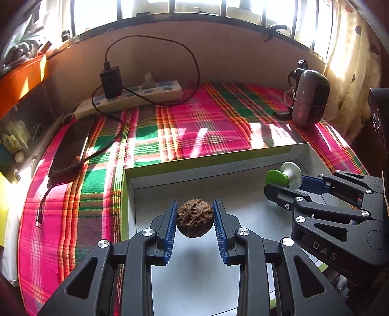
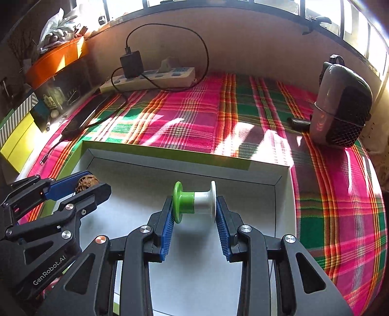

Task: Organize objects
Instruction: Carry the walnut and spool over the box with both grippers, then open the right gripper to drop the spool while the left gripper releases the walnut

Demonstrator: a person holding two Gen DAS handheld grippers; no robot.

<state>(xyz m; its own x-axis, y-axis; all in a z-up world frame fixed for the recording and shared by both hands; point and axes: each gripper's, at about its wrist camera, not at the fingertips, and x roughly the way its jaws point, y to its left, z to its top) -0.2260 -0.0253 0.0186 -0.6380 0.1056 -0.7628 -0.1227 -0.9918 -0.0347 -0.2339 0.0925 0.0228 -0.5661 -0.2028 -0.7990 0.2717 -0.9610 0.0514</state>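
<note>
Over the box: both grippers hang above a shallow white box point(image 1: 243, 194) with a lime-green outer edge, which sits on a plaid cloth.
Walnut: a brown, wrinkled walnut point(image 1: 195, 217) is held in the air above the box floor, clamped between the blue ribbed pads of the left gripper point(image 1: 195, 218); its shadow falls on the white floor below.
Spool: a small spool point(image 2: 194, 201), one half green and one half white, with a wide rim at each end, lies sideways in the right gripper point(image 2: 194, 211); the blue pads press on its two rims, and it too is clear of the box floor.
Grippers: black, side by side and near each other, both pointing down into the box.
Cloth: pink, green and orange plaid point(image 1: 194, 121), streaked with sunlight, covering the surface around the box.
Left of the box: a dark flat tablet point(image 1: 70, 150) with a black cable running to it.
Far edge: a white power strip point(image 1: 131, 97) with a black charger point(image 1: 111, 81) plugged in, its cable looping up the wall.
Far right: a rounded grey and black mesh-fronted device point(image 2: 342, 107) standing on the cloth.
Behind: a bright window point(image 1: 194, 6) with dark bars.
</note>
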